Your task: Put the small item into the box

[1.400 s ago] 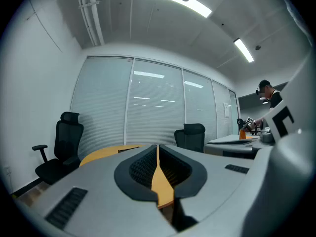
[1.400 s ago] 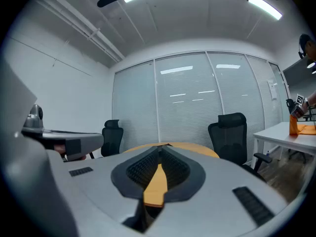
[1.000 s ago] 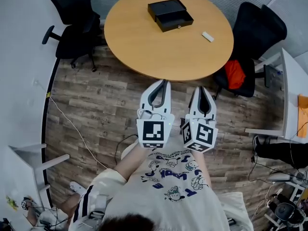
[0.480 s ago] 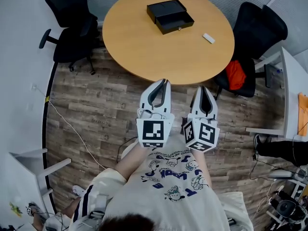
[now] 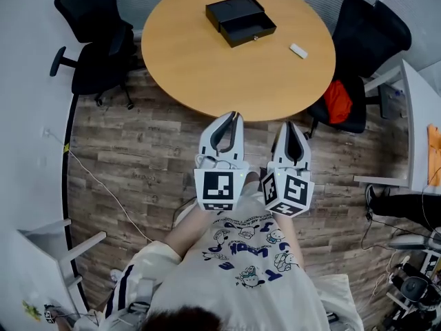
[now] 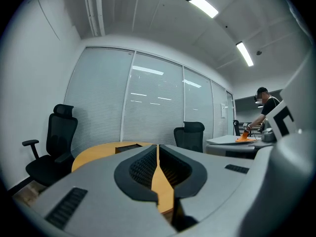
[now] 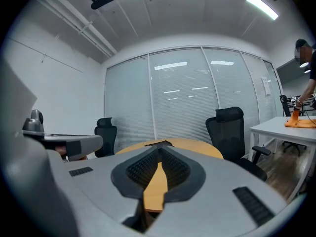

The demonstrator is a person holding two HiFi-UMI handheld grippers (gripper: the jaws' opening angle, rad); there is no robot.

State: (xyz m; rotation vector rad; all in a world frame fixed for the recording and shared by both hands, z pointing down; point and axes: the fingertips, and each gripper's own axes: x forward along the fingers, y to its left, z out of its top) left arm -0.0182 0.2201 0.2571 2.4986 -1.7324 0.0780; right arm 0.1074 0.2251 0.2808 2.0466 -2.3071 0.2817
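Note:
A black box (image 5: 240, 19) with its drawer pulled out sits on the far part of a round wooden table (image 5: 207, 67). A small white item (image 5: 298, 51) lies on the table to the right of the box. My left gripper (image 5: 235, 116) and right gripper (image 5: 290, 126) are held side by side over the floor, just short of the table's near edge. Both are shut with nothing in them. In the left gripper view the box (image 6: 129, 146) shows low over the table top. The right gripper view has the box (image 7: 159, 143) just past its jaw tips.
Black office chairs stand at the table's left (image 5: 93, 40) and right (image 5: 362, 40), the right one with a red thing (image 5: 336, 102) on its seat. White desks (image 5: 420, 136) line the right side. Cables (image 5: 103, 185) run over the wood floor. A person (image 6: 264, 112) stands at a far desk.
The view has shifted slightly: the table and chairs sit a little higher and further left in the head view. Both grippers keep their pose and stay shut.

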